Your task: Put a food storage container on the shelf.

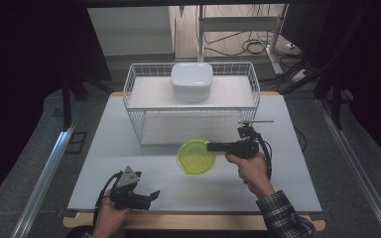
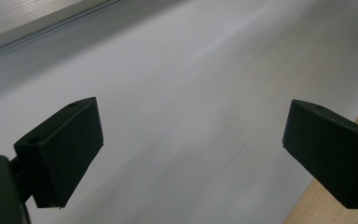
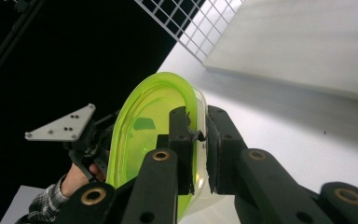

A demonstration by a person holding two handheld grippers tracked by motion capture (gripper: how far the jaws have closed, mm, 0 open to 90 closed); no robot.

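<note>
Bowl [image 1: 197, 157], lime green with no readable writing, sits clamped by its rim in the right gripper [image 1: 211, 146], while the left gripper [image 1: 154, 194] rests wide open.

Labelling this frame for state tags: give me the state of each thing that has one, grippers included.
left gripper: open, nothing between its jaws, low over the table.
right gripper: shut on the green bowl's rim.
green bowl: held by its rim, nothing inside.
white container: lid on, standing on the wire rack.
</note>
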